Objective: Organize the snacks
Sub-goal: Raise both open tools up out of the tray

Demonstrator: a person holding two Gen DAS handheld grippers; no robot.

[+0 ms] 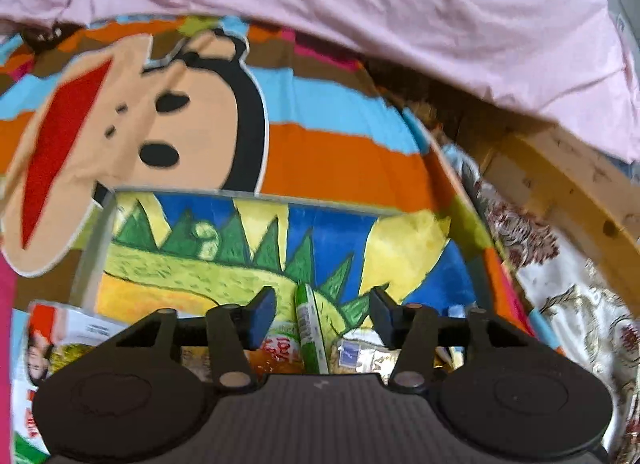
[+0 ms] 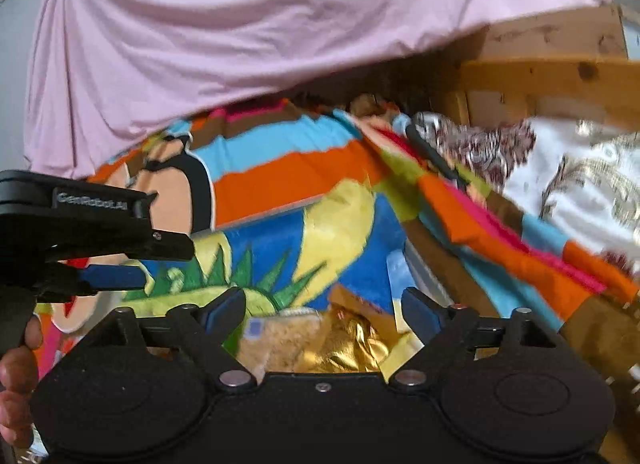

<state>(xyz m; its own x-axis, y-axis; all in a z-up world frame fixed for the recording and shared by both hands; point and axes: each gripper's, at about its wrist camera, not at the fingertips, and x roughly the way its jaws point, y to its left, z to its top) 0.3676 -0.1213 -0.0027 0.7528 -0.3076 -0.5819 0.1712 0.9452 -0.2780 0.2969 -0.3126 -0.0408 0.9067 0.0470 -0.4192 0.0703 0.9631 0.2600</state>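
My left gripper (image 1: 322, 312) is open and empty above a heap of snack packets. A green stick-shaped pack (image 1: 310, 328) lies between its fingers, with an orange packet (image 1: 276, 352) and a silvery packet (image 1: 360, 356) beside it. A white-and-red packet (image 1: 60, 340) lies at the lower left. A flat box with a green dinosaur picture (image 1: 240, 248) lies just beyond. My right gripper (image 2: 324, 314) is open and empty over a clear bag of brown snacks (image 2: 280, 340) and a gold foil packet (image 2: 352, 348). The left gripper (image 2: 116, 260) shows at the left of the right wrist view.
A bright striped blanket with a monkey face (image 1: 160, 119) covers the bed under everything. A pink sheet (image 1: 360, 3) hangs behind. A wooden bed frame (image 1: 568, 187) and a patterned white cloth (image 1: 568, 304) lie to the right.
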